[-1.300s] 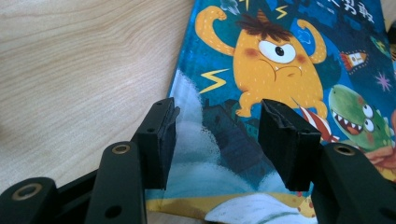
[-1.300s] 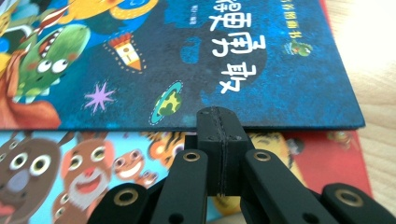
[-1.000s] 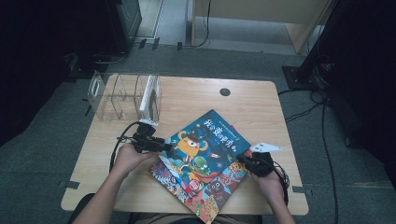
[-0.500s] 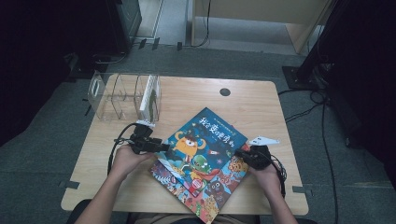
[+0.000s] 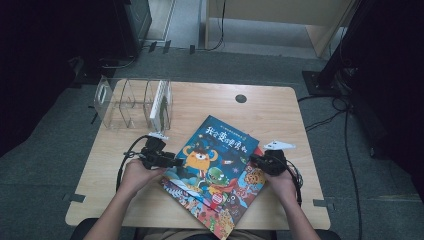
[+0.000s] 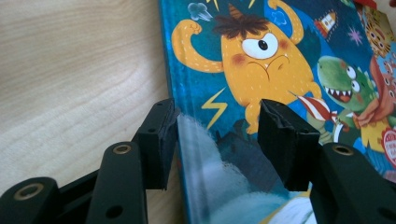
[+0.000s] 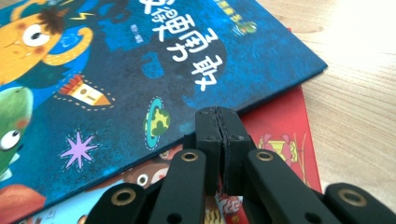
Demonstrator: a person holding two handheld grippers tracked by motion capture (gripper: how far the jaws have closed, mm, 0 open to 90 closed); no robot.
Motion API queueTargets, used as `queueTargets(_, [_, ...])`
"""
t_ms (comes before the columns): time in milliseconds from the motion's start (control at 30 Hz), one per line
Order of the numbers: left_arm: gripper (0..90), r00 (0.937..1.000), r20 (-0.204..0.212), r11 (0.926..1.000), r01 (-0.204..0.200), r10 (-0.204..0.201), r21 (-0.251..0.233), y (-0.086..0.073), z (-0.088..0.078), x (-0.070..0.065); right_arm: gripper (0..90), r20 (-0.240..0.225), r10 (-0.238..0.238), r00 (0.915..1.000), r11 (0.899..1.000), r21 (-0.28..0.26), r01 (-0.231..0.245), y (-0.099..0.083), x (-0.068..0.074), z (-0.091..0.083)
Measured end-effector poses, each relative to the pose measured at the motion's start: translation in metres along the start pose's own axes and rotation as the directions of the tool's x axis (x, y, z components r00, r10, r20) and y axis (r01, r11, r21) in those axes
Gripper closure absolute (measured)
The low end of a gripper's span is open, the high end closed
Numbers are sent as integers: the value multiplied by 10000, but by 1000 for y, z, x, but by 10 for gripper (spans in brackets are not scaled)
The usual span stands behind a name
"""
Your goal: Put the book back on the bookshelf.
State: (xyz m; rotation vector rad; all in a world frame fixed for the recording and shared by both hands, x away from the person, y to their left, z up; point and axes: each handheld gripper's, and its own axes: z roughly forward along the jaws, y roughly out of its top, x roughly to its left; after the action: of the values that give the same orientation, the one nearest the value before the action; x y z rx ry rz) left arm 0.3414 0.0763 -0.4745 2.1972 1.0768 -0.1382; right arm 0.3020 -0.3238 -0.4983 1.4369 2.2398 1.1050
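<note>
Your right tool (image 5: 256, 160) has crept a little along the near right edge of the books over the last second, while your left tool (image 5: 172, 162) has kept its place at the left edge. The books themselves lie where they lay a second ago. That small shift reads as lining up for a push or a lift of the top book, not yet a grip.

Nearest to you, your two forearms come up from the bottom of the high view, one hand on each tool.

In the right gripper view, your right tool (image 7: 219, 140) has its two black jaws pressed flat together with nothing between them. The closed tip rests at or just over the red-covered picture book (image 7: 275, 135) that lies underneath, right beside the lower edge of the dark blue picture book with an orange one-eyed monster on its cover (image 7: 154, 60). Whether the tip touches that edge is hard to tell.

In the left gripper view, your left tool (image 6: 217, 135) has its jaws standing partly apart, one on either side of the blue book's (image 6: 261, 70) spine edge. The pads do not press on it.

The blue book (image 5: 215, 155) sits skewed on top of the red one (image 5: 240, 190), in the middle of the pale wooden bench (image 5: 280, 110).

Farther off, at the far left of the bench, stands a clear plastic file rack with upright dividers (image 5: 132, 102).
</note>
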Motion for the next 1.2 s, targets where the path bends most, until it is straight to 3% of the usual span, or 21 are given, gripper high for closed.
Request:
queueTargets(1000, [457,9996,-144,9997,254,-254,39,-14,-1,-22,871,349,-289,9990,9993,-241,297,23,-2,26])
queueTargets(1200, [536,9986,-326,9989,429,-422,202,-14,-2,-20,874,363,-249,9990,9995,-201,256,25,-2,26])
